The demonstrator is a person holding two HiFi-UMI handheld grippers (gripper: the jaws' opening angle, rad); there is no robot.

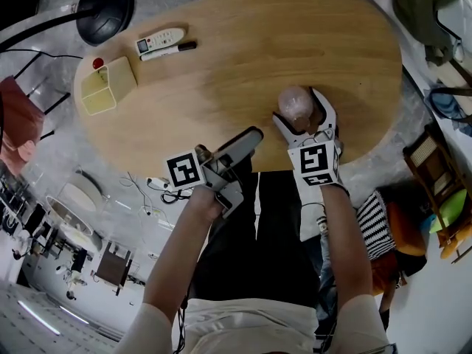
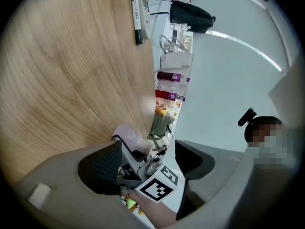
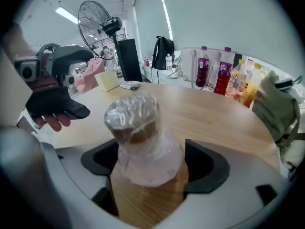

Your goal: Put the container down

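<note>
The container (image 1: pixel 297 103), a small tub wrapped in clear film with brown contents, stands upright on the oval wooden table (image 1: pixel 243 57) near its front right edge. My right gripper (image 1: pixel 299 110) has a jaw on each side of it, pads against the film at its base (image 3: pixel 138 137), so it is shut on the container. My left gripper (image 1: pixel 249 139) hovers at the table's front edge, left of the container, open and holding nothing (image 2: pixel 147 159). In the left gripper view the container (image 2: pixel 126 133) shows just beyond the jaws.
A yellow box (image 1: pixel 103 87), a small red object (image 1: pixel 97 63), a white remote (image 1: pixel 160 40) and a black marker (image 1: pixel 169 50) lie at the table's far left. Drink bottles (image 3: pixel 202 66) and a green bag (image 3: pixel 276 109) sit beyond the table. A black fan (image 1: pixel 107 6) stands behind.
</note>
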